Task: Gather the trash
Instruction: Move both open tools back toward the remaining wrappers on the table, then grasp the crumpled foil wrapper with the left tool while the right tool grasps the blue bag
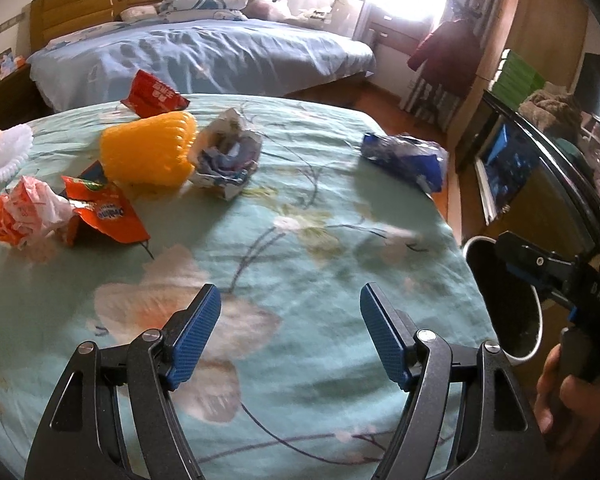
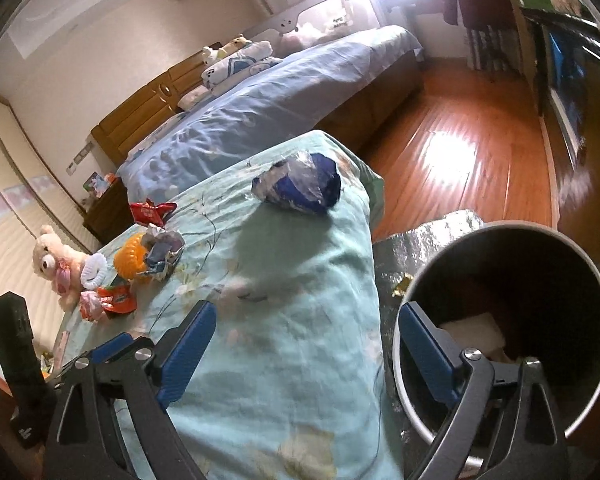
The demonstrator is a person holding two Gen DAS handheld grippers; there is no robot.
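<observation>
While both grippers gape empty, left gripper, right gripper, bin contents murky.

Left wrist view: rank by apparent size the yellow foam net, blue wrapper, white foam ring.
1. yellow foam net
2. blue wrapper, close behind it, and it lies a bit farther away, so that order is unsure
3. white foam ring, partly cropped

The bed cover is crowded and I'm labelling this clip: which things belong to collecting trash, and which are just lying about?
Belongs to the job:
- blue wrapper
- crumpled paper wad
- red packet
- orange wrappers
- trash bin

Just lying about:
- teddy bear
- white hair tie
- orange plastic toy; possibly not trash, hard to tell
</observation>
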